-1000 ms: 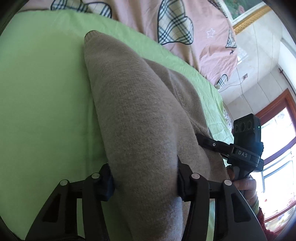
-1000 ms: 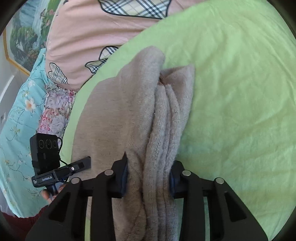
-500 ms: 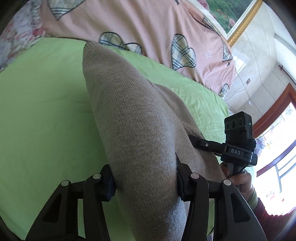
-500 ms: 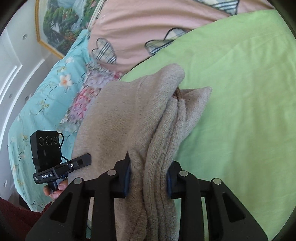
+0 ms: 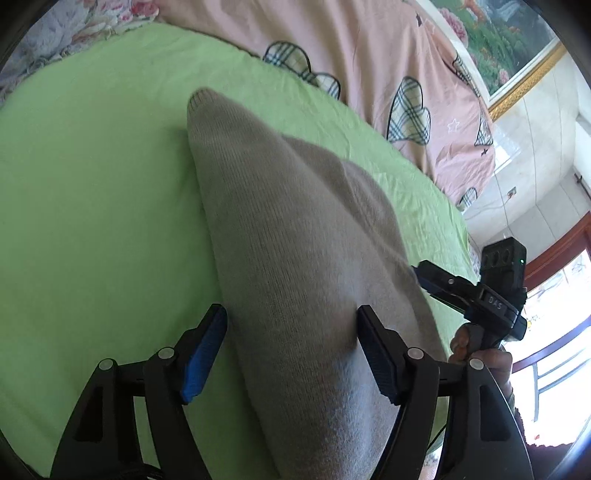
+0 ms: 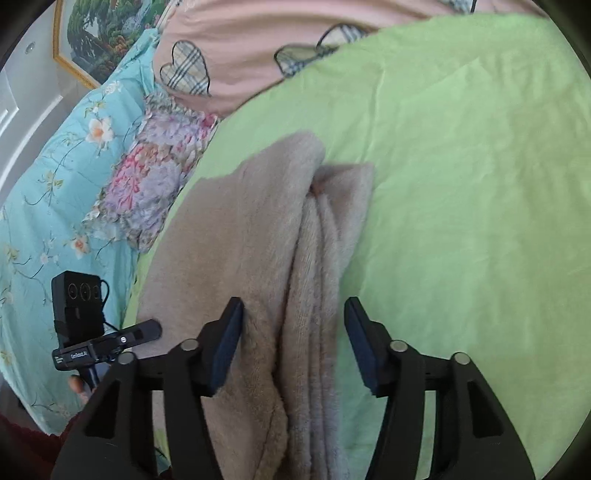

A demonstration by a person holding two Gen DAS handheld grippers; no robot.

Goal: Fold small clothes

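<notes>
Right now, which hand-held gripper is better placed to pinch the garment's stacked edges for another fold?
Probably the right hand-held gripper: its open jaws straddle the stacked edges of the knit garment. The left hand-held gripper, also open, straddles only the smooth rounded fold.

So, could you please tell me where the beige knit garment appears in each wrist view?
Left wrist: beige knit garment fills the centre, running up from between the fingers.
Right wrist: garment lies centre-left, bunched in folds.
Shared landmark: green sheet beneath it.

Green sheet (image 5: pixel 92 206); pink heart-print quilt (image 5: pixel 369 55); floral bedding (image 6: pixel 66 192); framed painting (image 6: pixel 99 33).
</notes>
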